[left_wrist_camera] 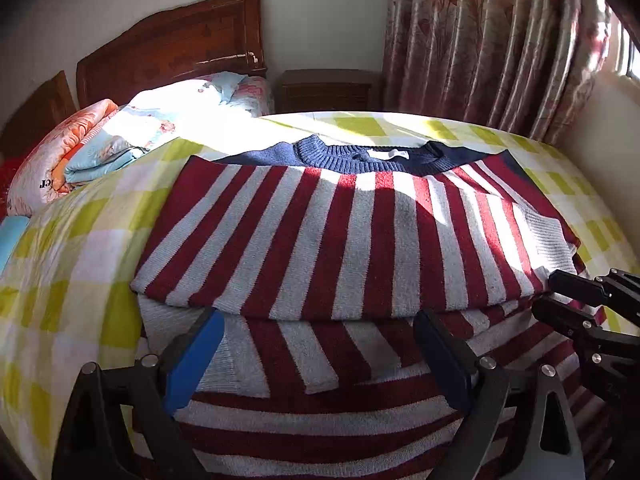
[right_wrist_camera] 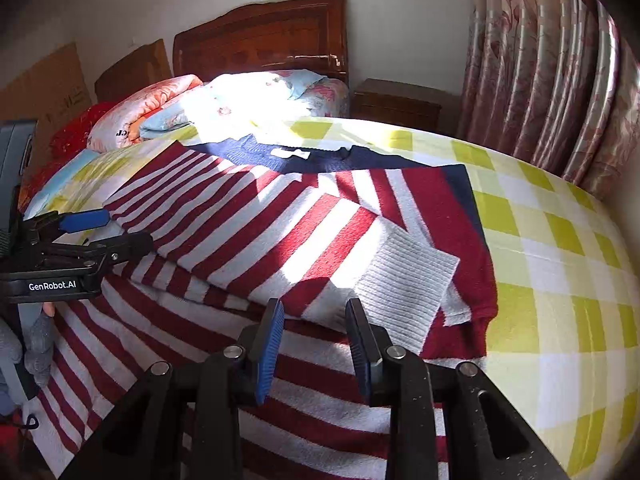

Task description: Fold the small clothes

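Hovering over the near end of a striped sweater [left_wrist_camera: 352, 236] spread flat on the checked bedsheet [left_wrist_camera: 84, 248], both grippers sit low and angled down at it. Sweater lies collar away, navy neckband [left_wrist_camera: 360, 158] toward the headboard [left_wrist_camera: 172, 48], long axis running from the jaws up to the headboard; sleeves already tucked in across the body, grey ribbed cuff [right_wrist_camera: 404, 280] lying on the sweater's right part. A fold edge crosses the sweater just ahead of both tools, with the lower striped layer spreading underneath the jaws. Left gripper [left_wrist_camera: 320, 356] jaws wide apart, nothing between the pads, straddling the sweater's lower left-to-middle. Right gripper [right_wrist_camera: 316, 348] jaws part open, narrower gap, empty, pads not pressing cloth, sitting just short of the cuff at the sweater's lower right. Each gripper is nearest its own bottom corner, so the hem is in reach of both; likely next move is pinching the near hem at both sides and carrying it up toward the collar. Risk: loose cuff sliding off when the layer lifts
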`<state>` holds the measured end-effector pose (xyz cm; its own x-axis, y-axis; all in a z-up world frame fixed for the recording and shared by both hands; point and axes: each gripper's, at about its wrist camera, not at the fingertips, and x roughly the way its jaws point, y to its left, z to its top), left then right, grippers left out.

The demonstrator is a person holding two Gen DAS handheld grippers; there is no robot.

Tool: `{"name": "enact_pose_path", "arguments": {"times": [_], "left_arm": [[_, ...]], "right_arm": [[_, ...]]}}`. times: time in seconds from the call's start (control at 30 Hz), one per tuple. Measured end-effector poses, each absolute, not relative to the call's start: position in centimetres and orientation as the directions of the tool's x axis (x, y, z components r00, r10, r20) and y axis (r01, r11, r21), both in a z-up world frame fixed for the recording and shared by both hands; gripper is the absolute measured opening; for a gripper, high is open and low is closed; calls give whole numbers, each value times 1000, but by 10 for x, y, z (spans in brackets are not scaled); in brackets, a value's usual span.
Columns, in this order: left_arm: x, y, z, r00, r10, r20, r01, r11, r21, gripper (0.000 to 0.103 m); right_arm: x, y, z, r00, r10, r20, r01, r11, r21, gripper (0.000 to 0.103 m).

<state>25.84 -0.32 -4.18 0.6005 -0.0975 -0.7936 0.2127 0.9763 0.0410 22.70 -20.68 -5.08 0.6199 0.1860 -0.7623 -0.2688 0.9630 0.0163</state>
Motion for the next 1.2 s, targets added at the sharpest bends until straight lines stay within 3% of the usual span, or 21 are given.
{"name": "enact_pose_path", "arguments": {"times": [0.03,0.1,0.2,0.37,0.47,0.57,1.07,1.2], "left_arm": [[258,-5,-48,602,-75,-795,207,976,65,103],[263,11,-50,589,-107,-801,166,986,-10,103],[262,23,-51,600,-67,-797,128,992,12,103],[258,22,-49,619,-49,-784,123,992,35,103],[259,23,-50,616,-52,-786,120,992,28,103],[260,27,-50,609,-69,-791,116,993,3,103],[271,18,-53,605,-53,-795,73,997,-11,103],[261,18,-47,628,-50,-777,79,997,0,103]], "right_arm": [[223,-198,-55,631,149,-761,-283,958,-47,33],[218,-193,-60,642,115,-758,-302,947,-112,33],[218,-222,-60,621,155,-769,-250,968,-7,33],[211,-238,-46,640,140,-755,-166,985,42,33],[216,-218,-38,670,146,-728,-205,979,7,34],[242,-205,-51,636,113,-764,-205,978,-26,34],[273,-240,-56,653,193,-733,-223,973,58,36],[253,-231,-50,658,124,-743,-161,987,22,36]]}}
